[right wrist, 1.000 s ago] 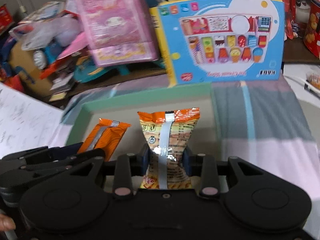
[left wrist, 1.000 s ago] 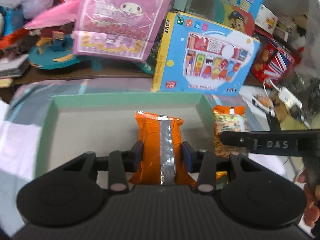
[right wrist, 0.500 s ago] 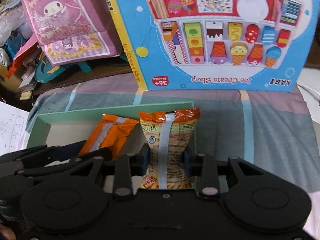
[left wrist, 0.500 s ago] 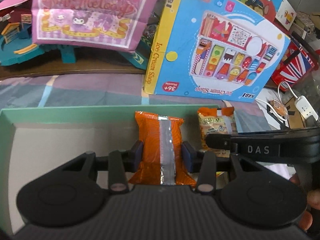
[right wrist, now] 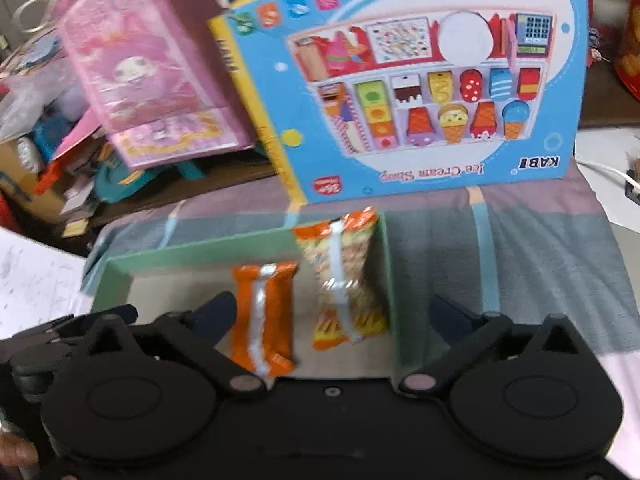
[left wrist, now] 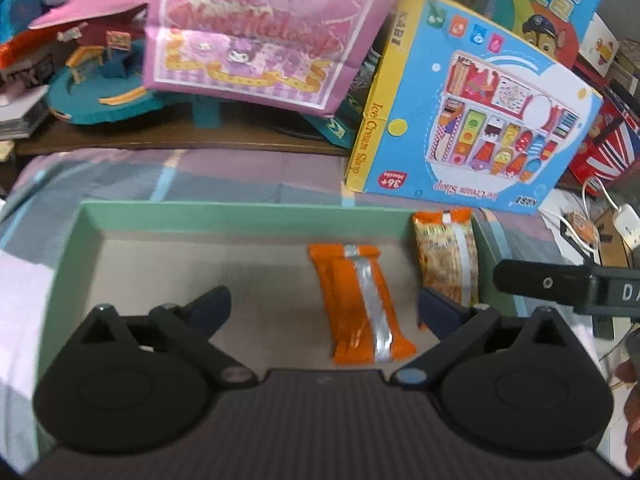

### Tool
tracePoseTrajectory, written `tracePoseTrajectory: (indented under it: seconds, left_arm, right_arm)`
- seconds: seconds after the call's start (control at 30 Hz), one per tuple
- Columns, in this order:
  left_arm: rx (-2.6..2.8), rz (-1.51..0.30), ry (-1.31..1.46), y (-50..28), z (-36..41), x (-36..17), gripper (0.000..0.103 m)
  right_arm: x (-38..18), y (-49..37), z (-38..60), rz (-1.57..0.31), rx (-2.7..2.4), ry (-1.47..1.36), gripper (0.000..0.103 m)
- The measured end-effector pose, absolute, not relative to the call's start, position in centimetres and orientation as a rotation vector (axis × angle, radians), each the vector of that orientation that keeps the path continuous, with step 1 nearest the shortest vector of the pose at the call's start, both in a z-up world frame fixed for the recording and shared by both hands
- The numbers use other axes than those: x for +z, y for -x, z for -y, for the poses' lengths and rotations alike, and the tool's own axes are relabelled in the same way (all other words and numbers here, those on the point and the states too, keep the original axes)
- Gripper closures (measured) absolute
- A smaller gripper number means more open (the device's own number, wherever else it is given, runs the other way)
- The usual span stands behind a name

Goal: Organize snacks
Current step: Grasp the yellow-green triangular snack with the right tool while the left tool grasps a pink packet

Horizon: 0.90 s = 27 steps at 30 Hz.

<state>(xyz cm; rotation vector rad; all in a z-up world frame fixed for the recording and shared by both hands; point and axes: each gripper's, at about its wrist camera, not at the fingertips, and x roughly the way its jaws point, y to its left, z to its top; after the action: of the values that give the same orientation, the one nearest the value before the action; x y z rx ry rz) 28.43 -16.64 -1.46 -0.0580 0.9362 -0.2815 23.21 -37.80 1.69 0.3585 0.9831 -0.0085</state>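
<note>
An orange snack packet [left wrist: 362, 304] with a silver seam lies flat on the floor of the green tray [left wrist: 224, 216], right of its middle. A yellow-orange snack packet [left wrist: 448, 256] lies beside it against the tray's right wall. My left gripper [left wrist: 324, 308] is open and empty, its jaws spread wide above the orange packet. In the right wrist view my right gripper [right wrist: 332, 312] is open and empty too, jaws spread above the yellow-orange packet [right wrist: 344, 276], with the orange packet [right wrist: 262, 312] to its left and the tray wall [right wrist: 192, 252] behind.
A blue Ice Cream Shop toy box [left wrist: 472, 120] and a pink toy box [left wrist: 256, 36] stand behind the tray on a striped cloth [left wrist: 120, 176]. A teal toy [left wrist: 100, 92] sits far left. A cable and charger [left wrist: 624, 220] lie at right. Papers [right wrist: 32, 280] lie left.
Both grippers have opened and let go of their packets, which now lie side by side in the tray's right end. Both grippers have drawn back a little.
</note>
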Motion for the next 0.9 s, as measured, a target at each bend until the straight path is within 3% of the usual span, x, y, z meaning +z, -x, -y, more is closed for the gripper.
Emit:
tracePoseTrajectory:
  seconds: [0.37, 0.9]
  left_arm:
    - [-0.298, -0.947, -0.009, -18.5, 14.4, -0.2, 0.000]
    - [-0.299, -1.018, -0.173, -8.9, 12.5, -5.1, 0.000]
  right_arm:
    - [5.1, -12.9, 34.1, -0.937, 0.000, -0.343, 0.000]
    - [0.8, -1.6, 30.8, -0.987, -0.029, -0.423, 0.001]
